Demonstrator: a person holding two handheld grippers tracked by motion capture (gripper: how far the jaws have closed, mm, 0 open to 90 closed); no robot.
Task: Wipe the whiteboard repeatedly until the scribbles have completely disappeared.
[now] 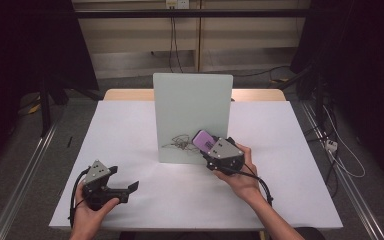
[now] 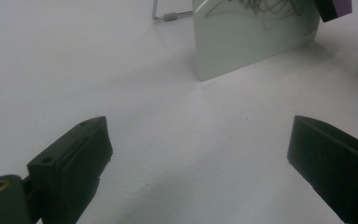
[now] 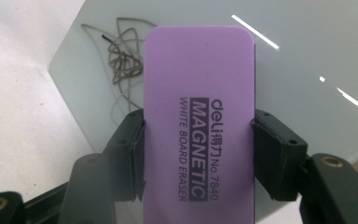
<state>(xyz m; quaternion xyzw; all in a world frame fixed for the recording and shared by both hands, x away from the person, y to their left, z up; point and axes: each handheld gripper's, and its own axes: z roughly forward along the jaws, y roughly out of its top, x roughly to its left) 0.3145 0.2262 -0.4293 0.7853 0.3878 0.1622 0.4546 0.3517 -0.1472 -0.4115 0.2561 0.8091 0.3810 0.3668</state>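
A small whiteboard stands upright in the middle of the white table, with dark scribbles near its lower edge. My right gripper is shut on a purple whiteboard eraser, held just in front of the board to the right of the scribbles. In the right gripper view the eraser sits between both jaws, and the scribbles lie up and to the left on the board. My left gripper rests low on the table's front left, open and empty, its fingers wide apart.
A metal stand leg props the board from behind. Bare white table surface surrounds the left gripper. Cables run over the floor at the right, and dark curtains hang on both sides.
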